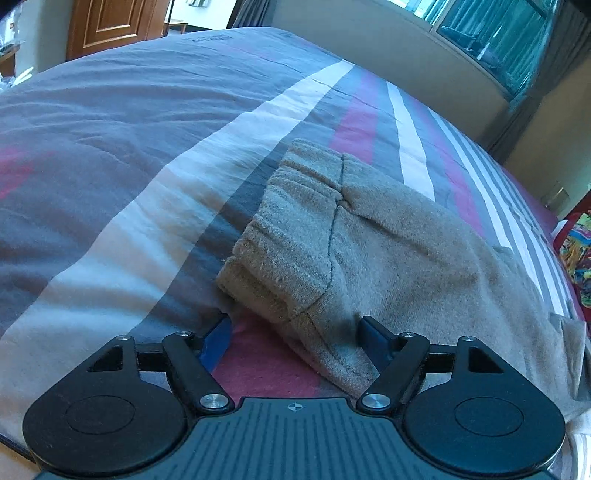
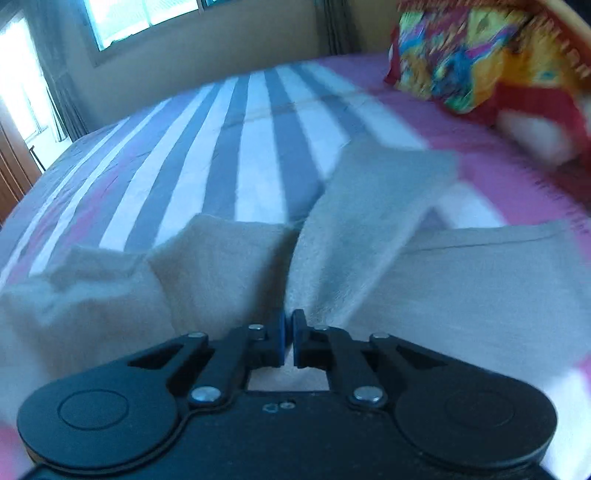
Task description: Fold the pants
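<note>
Beige fleece pants [image 1: 369, 251] lie on the striped bedspread, the ribbed waistband toward the left in the left wrist view. My left gripper [image 1: 295, 332] is open, low over the bed, its jaws either side of the waistband's near corner, the right finger [image 1: 373, 332] resting on the fabric. In the right wrist view my right gripper [image 2: 288, 328] is shut on a fold of the pants [image 2: 369, 221], lifting a leg that rises away from the jaws. More of the pants lies bunched to the left [image 2: 110, 288] and flat to the right [image 2: 480, 280].
The bedspread [image 1: 147, 147] has grey, white and pink stripes. A colourful pillow [image 2: 480, 62] lies at the head of the bed, also at the right edge of the left wrist view [image 1: 578, 258]. A window [image 1: 491, 33], a wall and a wooden door [image 1: 110, 26] stand behind.
</note>
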Demonstrator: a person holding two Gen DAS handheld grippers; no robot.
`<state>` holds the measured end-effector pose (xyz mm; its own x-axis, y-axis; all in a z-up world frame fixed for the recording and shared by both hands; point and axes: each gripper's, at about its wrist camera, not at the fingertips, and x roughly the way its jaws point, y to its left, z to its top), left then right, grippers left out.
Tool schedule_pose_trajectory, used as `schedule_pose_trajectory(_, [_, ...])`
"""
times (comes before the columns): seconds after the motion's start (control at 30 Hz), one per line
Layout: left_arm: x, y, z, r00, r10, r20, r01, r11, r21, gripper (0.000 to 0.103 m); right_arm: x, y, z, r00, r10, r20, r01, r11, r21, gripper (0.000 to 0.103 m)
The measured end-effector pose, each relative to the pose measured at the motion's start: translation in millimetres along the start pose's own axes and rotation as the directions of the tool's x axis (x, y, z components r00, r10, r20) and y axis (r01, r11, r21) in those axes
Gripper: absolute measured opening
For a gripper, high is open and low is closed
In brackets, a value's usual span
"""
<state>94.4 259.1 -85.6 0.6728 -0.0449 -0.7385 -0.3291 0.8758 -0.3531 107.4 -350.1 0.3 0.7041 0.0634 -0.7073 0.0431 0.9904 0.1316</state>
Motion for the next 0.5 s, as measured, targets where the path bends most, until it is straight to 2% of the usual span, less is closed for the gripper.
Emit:
schedule_pose_trajectory(0.07, [10, -1, 3, 1.000, 0.000, 0.002, 0.000, 1.000, 0.007, 0.076, -9, -11, -16, 0.999, -0.021, -0.038, 0.020, 1.000, -0.018, 0.003])
schedule_pose_trajectory(0.1, [9, -2, 2, 1.000, 0.002, 0.001, -0.003, 1.000, 0.011, 0.076, -4, -24, -26, 0.996, -0.025, -0.087, 0.025, 1.000, 0.001, 0.003])
schedule_pose_trajectory(0.17, [9, -3, 3, 1.000, 0.005, 0.000, -0.005, 1.000, 0.013, 0.076, -1, -40, -34, 0.988, 0.007, -0.152, -0.001, 0.999, 0.038, 0.000])
schedule_pose_trajectory(0.2, [8, -3, 3, 1.000, 0.006, 0.000, -0.006, 1.000, 0.013, 0.076, -8, -38, -32, 0.991, -0.007, -0.133, 0.010, 1.000, 0.018, 0.011])
schedule_pose_trajectory(0.27, [7, -3, 2, 1.000, 0.007, 0.003, -0.007, 1.000, 0.009, 0.076, -22, -30, -21, 0.999, -0.045, -0.029, 0.044, 0.999, -0.029, 0.027])
schedule_pose_trajectory(0.37, [7, -4, 0, 1.000, 0.012, 0.007, -0.012, 1.000, 0.010, 0.076, -8, -30, -1, 1.000, -0.017, 0.004, 0.017, 0.999, -0.036, 0.037])
schedule_pose_trajectory(0.47, [7, -3, 1, 1.000, 0.006, 0.001, -0.006, 1.000, 0.006, 0.076, 22, -26, 10, 0.996, -0.084, -0.030, 0.081, 0.993, -0.088, 0.038])
schedule_pose_trajectory(0.5, [7, -3, 2, 1.000, 0.004, -0.002, -0.004, 1.000, 0.007, 0.076, 19, -27, 11, 0.997, -0.073, -0.030, 0.070, 0.995, -0.077, 0.036])
